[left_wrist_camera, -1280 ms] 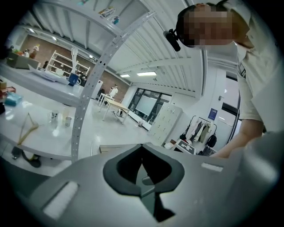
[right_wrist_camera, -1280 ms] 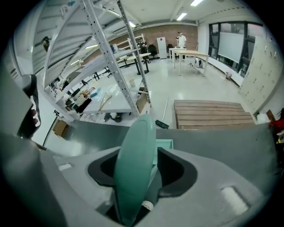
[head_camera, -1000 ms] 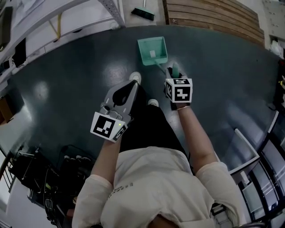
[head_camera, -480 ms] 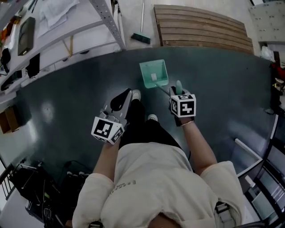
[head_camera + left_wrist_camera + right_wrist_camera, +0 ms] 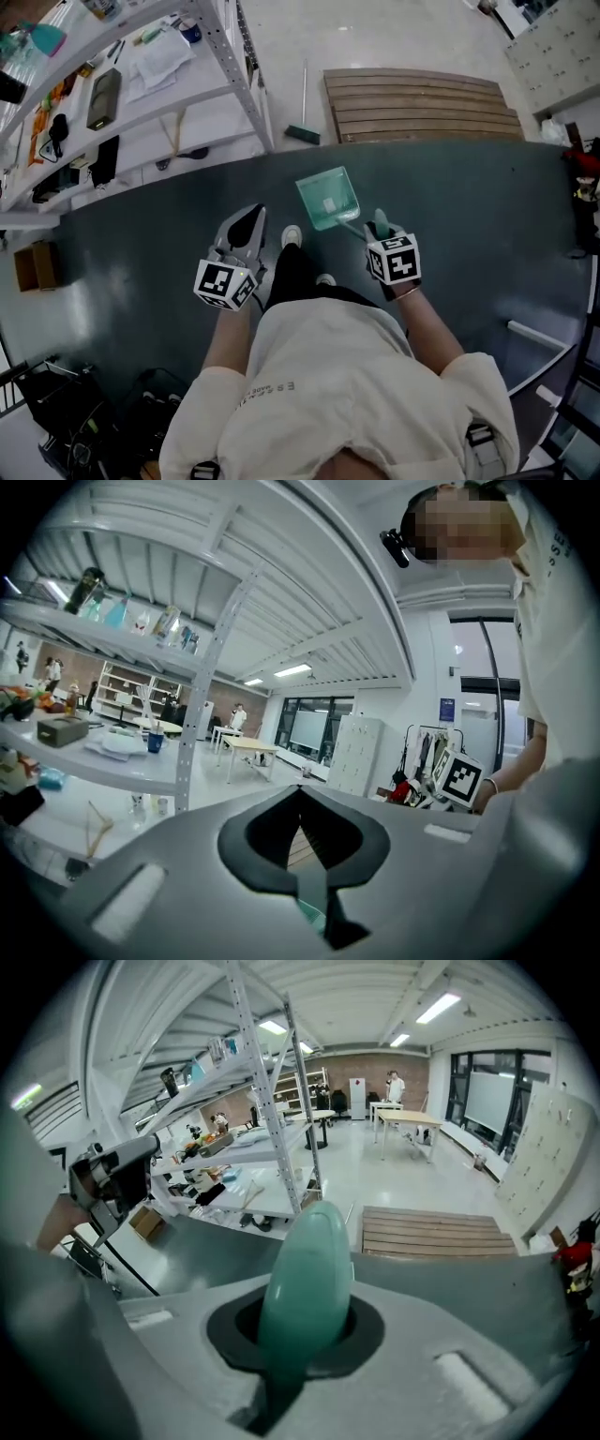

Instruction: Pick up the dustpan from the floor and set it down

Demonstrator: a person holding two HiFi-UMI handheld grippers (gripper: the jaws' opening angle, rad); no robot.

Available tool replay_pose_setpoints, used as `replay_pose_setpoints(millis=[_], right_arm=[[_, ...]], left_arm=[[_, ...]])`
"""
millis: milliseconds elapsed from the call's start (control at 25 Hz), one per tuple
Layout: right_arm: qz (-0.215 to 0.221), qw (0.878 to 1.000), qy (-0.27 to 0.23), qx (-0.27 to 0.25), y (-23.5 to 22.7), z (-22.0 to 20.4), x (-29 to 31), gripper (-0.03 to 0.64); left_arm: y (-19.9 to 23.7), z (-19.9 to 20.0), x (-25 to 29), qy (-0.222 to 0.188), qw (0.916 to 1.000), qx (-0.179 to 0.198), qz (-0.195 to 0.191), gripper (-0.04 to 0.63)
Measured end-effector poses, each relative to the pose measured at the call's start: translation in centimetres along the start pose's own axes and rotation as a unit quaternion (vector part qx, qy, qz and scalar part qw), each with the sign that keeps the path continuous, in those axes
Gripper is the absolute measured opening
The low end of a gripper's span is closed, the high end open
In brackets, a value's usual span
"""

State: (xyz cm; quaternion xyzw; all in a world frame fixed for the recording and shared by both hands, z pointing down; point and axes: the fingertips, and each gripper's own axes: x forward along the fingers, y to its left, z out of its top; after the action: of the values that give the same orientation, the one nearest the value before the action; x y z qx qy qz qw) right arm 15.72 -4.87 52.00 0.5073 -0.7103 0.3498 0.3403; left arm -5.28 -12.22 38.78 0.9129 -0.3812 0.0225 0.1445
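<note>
The green dustpan [image 5: 326,199] hangs in the air above the dark floor mat [image 5: 487,216], its pan tilted away from me. My right gripper [image 5: 379,228] is shut on the dustpan's handle [image 5: 377,221]. In the right gripper view the rounded green handle end [image 5: 305,1283] sticks up from between the jaws of the right gripper [image 5: 289,1365]. My left gripper [image 5: 249,220] is held beside it at the left, jaws together and nothing in them. The left gripper view shows the left gripper [image 5: 314,874] pointing roughly level into the room.
White metal shelving [image 5: 141,84] with several items stands at the upper left. A broom [image 5: 302,131] lies on the pale floor beside a wooden pallet [image 5: 422,103]. A cardboard box [image 5: 37,265] sits at the left. The person's shoes [image 5: 292,235] are below the dustpan.
Both grippers have risen as the person stood up. The dustpan came up off the floor with the right gripper, and more of the shelving and pallet is in view.
</note>
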Motion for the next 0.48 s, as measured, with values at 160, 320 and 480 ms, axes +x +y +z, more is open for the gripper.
replay_pose_setpoints(millis=[160,320,480], right_arm=[[0.004,1.0,-0.015,0.002,-0.4,-2.9,-2.5,0.008],[0.002,1.0,-0.012,0.0,-0.4,-6.5,-4.4,0.006],[0.0,1.0,0.007,0.0,-0.8,-9.9,-5.6,0.006]], left_arm=[[-3.8,0.0,-1.7,-0.016,0.9999,0.001,-0.002,0.015],[-7.4,-2.3,-3.8,-0.003,0.9999,-0.016,0.004,0.015],[-10.0,-4.3,-5.9,0.013,0.9993,-0.034,0.0,0.015]])
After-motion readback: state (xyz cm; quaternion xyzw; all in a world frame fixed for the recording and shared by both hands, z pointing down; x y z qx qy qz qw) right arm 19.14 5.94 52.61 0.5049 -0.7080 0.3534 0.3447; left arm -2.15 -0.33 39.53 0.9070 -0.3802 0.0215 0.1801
